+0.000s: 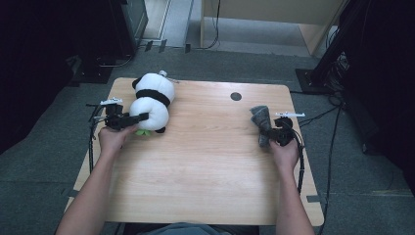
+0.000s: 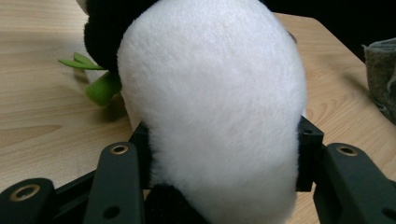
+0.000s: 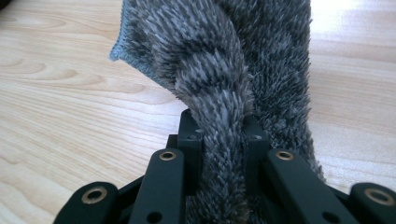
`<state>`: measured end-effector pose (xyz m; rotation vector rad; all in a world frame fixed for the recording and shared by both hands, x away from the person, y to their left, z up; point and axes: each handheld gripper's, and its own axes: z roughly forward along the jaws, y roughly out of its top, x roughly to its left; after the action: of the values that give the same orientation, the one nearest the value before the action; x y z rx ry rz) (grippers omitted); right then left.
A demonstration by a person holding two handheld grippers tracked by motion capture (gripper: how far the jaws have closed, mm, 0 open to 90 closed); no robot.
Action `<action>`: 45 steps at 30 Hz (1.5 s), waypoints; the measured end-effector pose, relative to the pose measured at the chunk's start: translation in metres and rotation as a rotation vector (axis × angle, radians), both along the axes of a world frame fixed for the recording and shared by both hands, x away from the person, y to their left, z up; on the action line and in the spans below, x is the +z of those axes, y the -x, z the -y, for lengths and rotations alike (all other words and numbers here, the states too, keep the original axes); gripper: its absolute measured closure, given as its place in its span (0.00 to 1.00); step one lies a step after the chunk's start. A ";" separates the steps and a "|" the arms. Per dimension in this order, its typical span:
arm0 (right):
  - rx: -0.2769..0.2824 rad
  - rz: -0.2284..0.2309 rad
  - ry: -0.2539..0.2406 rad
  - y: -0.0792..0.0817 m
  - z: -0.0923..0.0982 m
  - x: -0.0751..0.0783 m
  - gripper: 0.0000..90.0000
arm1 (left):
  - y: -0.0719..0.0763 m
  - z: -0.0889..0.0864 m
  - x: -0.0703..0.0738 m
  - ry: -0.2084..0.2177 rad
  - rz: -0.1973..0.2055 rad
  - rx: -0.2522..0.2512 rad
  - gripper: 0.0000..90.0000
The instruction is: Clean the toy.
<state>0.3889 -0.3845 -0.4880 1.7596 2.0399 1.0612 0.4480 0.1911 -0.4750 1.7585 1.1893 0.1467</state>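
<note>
- Left tool [image 1: 142, 117], seen from the high view, lies low over the counter [image 1: 205, 161] w/ its jaws clamped on the white rump of a plush panda [image 1: 152, 100]; the toy's body stretches away from the tool tip toward the counter's far edge.
- Left gripper view: panda's white fur [image 2: 210, 107] bulges up betw. the two black jaws, pads pressing in on both flanks; black fur shows down at the jaw roots and at the top, beyond the tool.
- A green leaf piece [image 2: 100, 86] sticks out from the panda, ahead of the tool and to the left in this view, resting on the wood.
- Right tool [image 1: 268, 133] in the high view is clenched on a grey fuzzy cloth [image 1: 262, 122]; cloth stands up ahead of the tool tip, bunched, its lower end at the counter.
- Right gripper view: a rolled fold of the grey cloth [image 3: 224, 116] is pinched tight betw. the jaws, nearly closed on it; the rest fans out ahead and to the right of the tool.
- The two tools sit well apart, one near each side edge of the counter; a dark round hole [image 1: 236, 96] lies beyond both, closer to the right tool.
- Person's forearms reach in from the near edge, one hand [image 1: 113, 138] behind each tool.
</note>
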 end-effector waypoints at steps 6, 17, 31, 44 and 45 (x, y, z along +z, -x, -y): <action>0.003 0.002 0.007 -0.003 -0.001 -0.010 0.81 | -0.001 -0.003 -0.004 -0.013 -0.003 0.001 0.40; 0.025 0.013 0.016 -0.008 -0.006 -0.013 0.60 | -0.002 -0.002 -0.001 -0.035 -0.015 -0.025 0.19; 0.030 -0.013 0.054 -0.007 -0.013 -0.005 0.41 | 0.001 0.003 0.004 -0.087 -0.014 -0.009 0.02; 0.026 0.020 0.061 -0.004 -0.022 0.012 0.29 | 0.013 -0.007 0.026 -0.059 0.041 0.004 0.00; 0.027 0.025 0.061 -0.002 -0.023 0.013 0.29 | 0.015 -0.006 0.029 -0.067 0.053 -0.002 0.00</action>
<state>0.3913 -0.3618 -0.4748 1.6858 2.0634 1.0128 0.4330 0.1972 -0.4462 1.8031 1.1559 0.2329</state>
